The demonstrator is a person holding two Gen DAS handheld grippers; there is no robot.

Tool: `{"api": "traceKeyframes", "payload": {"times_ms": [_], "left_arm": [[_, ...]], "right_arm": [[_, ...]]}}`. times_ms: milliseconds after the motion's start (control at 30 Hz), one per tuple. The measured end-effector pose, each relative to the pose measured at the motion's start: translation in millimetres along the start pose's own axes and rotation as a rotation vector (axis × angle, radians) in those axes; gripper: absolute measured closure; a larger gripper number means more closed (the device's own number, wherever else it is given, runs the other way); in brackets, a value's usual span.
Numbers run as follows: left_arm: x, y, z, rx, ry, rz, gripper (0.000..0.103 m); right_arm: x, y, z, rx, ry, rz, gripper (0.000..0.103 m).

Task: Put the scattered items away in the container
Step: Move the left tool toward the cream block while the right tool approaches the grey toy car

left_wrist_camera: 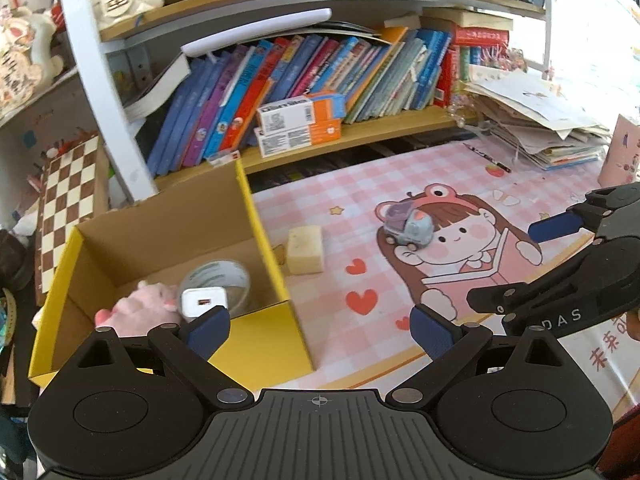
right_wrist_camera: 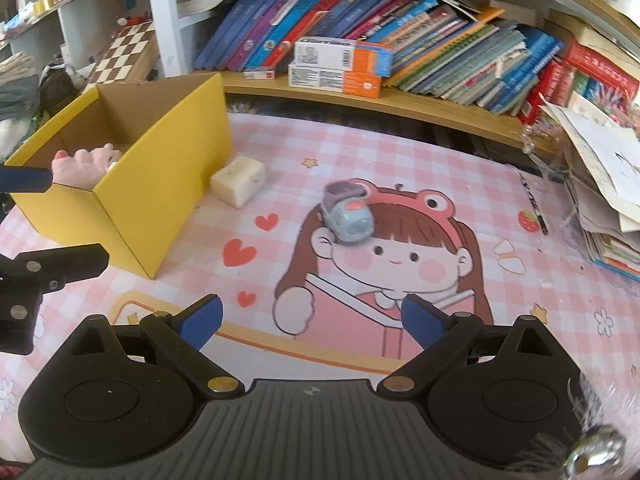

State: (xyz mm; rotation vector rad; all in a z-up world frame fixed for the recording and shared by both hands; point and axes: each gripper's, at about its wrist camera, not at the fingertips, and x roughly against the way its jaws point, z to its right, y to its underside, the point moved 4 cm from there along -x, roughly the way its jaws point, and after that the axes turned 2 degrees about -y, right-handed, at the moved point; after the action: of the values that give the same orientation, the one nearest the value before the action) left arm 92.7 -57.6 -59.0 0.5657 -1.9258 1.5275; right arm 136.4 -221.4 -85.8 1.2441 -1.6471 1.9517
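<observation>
Two grippers hang over a pink checked mat (right_wrist_camera: 400,168) printed with a cartoon girl. At ten o'clock on the mat stands the yellow cardboard box (right_wrist_camera: 160,184), open-topped; it holds a pink plush toy (left_wrist_camera: 138,310), a roll of clear tape (left_wrist_camera: 218,280) and a white charger (left_wrist_camera: 204,302). Just outside the box's right wall, near but apart from it, lies a pale sponge block (right_wrist_camera: 240,180). Toward the mat's centre, at twelve o'clock from the right gripper (right_wrist_camera: 310,318), sits a small grey toy car (right_wrist_camera: 348,216), upright. The left gripper (left_wrist_camera: 320,330) hovers at the box's near corner. Both have their fingers spread apart, gripping nothing.
</observation>
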Motion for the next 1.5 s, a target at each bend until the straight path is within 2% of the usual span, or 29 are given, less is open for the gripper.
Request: {"api": "traceKeyframes", "payload": {"times_ms": [467,733,933,1200,1367,1500], "left_arm": [[-10,-12,42,-0.077,0.027,-0.002,0.005],[-21,-17,55,-0.104,0.035,-0.020,0.005],[-32,-21,60,-0.120,0.071,-0.034,0.005],[-53,-31,59,-0.134,0.045,-0.013,0.005],[-68,-36,57,-0.150,-0.026,0.002,0.006],[-83,-40,55,-0.185,-0.086,-0.005,0.008]], "right_arm": [[8,13,41,-0.093,0.041,0.025,0.006],[3,13,55,-0.125,0.042,0.025,0.006],[-6,9,60,-0.129,0.034,0.020,0.006],[-23,0,64,-0.121,0.017,0.009,0.006],[-36,-9,67,-0.110,0.012,0.011,0.007],[-46,-16,68,-0.101,0.006,0.012,0.011]]}}
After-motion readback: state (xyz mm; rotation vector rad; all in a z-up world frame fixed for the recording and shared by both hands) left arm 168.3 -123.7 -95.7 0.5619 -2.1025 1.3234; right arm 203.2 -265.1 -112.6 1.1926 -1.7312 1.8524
